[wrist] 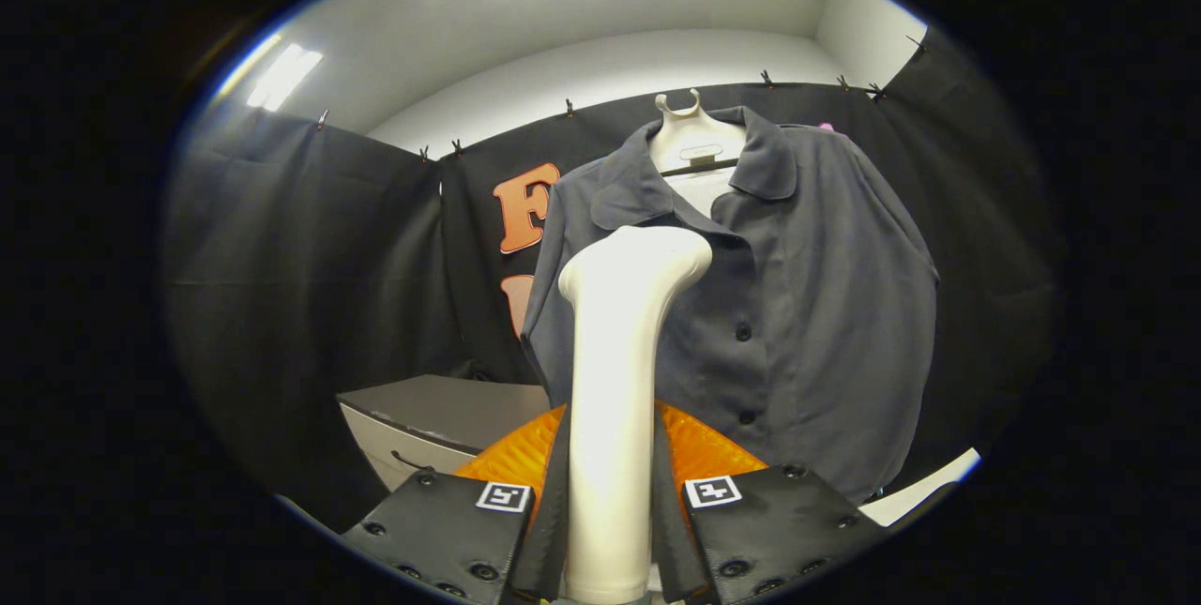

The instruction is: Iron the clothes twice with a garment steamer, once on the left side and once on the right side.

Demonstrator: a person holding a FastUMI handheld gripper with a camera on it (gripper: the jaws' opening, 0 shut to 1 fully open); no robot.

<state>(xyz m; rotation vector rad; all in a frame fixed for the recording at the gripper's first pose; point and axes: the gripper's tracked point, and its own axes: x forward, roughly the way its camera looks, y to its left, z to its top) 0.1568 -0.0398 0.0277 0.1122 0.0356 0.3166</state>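
Observation:
A white garment steamer stands upright between my fingers, its handle clamped on both sides and its head bent toward the clothes. My gripper is shut on that handle. Just beyond the steamer head hangs a dark grey button-up shirt on a white hanger. The steamer head is in front of the shirt's left chest, below the collar; whether it touches the fabric I cannot tell. The steamer hides part of the shirt's left front.
A grey-topped white cabinet stands low to the left of the shirt. Black cloth walls surround the booth. A pale surface edge shows below the shirt's right hem.

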